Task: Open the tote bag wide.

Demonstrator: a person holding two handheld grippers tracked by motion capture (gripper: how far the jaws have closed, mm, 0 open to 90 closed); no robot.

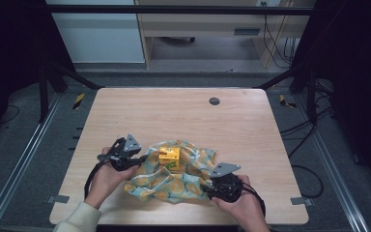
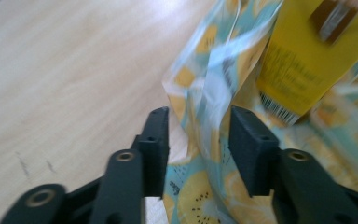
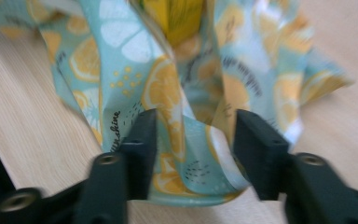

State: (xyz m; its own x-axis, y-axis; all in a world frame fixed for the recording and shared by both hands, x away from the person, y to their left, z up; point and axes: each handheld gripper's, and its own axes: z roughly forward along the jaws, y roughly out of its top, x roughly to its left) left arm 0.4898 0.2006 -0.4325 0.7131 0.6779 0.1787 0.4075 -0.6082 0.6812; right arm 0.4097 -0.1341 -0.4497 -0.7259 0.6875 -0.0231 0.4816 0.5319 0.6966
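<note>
Worktop (image 1: 183,111) of pale wood lies bare on its far half. Near centre, lemon-print teal cloth (image 1: 174,183) bunches around yellow carton (image 1: 169,158). Left gripper (image 2: 198,135) and right gripper (image 3: 193,135) jaws apart, straddling cloth folds; carton partly hidden.

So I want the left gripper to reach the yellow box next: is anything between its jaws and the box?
Yes. A raised fold of the lemon-print blue cloth stands between the open jaws of the left gripper, in front of the yellow cardboard box, which sits on that cloth.
</note>
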